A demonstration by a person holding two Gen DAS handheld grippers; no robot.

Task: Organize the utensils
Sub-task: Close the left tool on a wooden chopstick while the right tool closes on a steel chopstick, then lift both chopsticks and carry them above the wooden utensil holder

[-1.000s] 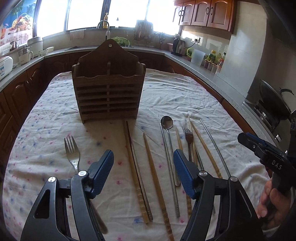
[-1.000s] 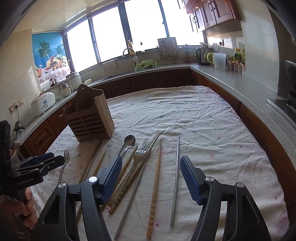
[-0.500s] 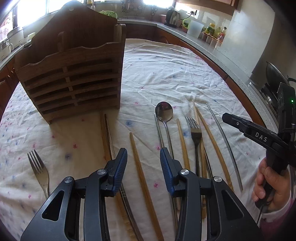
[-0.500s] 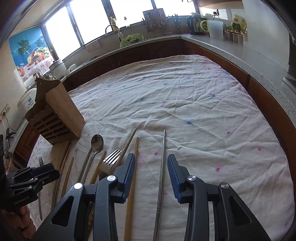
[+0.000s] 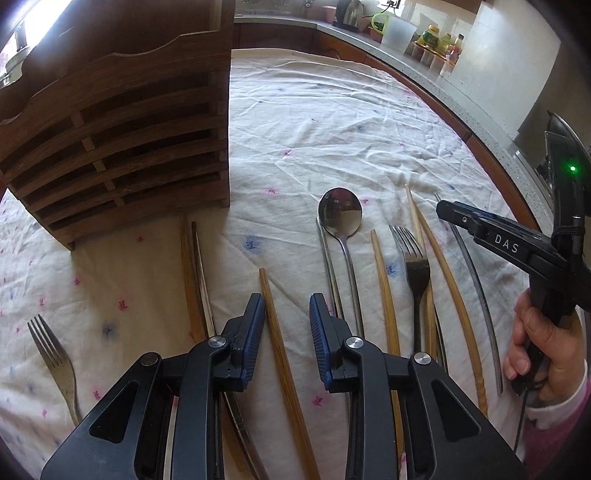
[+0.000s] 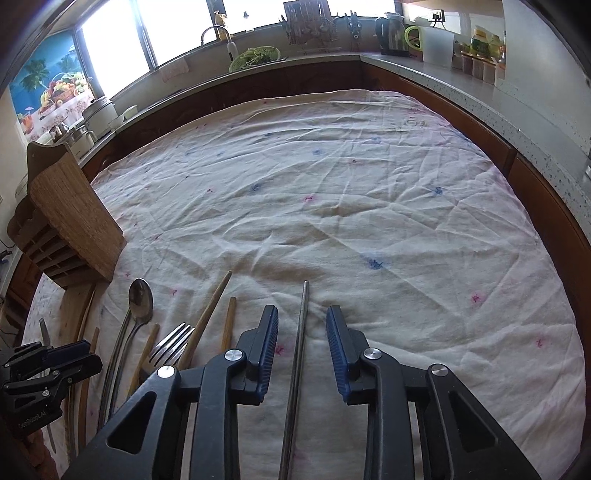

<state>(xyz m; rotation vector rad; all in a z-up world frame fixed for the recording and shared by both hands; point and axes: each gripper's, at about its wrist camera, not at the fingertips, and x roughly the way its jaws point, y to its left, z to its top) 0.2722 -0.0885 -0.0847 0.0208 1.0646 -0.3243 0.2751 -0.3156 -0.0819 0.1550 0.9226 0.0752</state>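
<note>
Kitchen desk [image 6: 369,166], floral cloth: both hand-held grippers dropped in close since a second ago, half open, holding nothing. Left hand-held gripper [image 5: 286,321] straddles a wooden chopstick [image 5: 284,354], right hand-held gripper [image 6: 302,338] a steel chopstick [image 6: 297,354]; grabs look imminent.

A wrinkled white cloth [image 6: 351,206] with small pink and blue marks covers the tabletop. Behind it, a grey speckled kitchen counter [image 6: 461,85] carries a translucent plastic jug [image 6: 437,44], a dark kettle [image 6: 393,35] and a green colander [image 6: 256,57].
</note>
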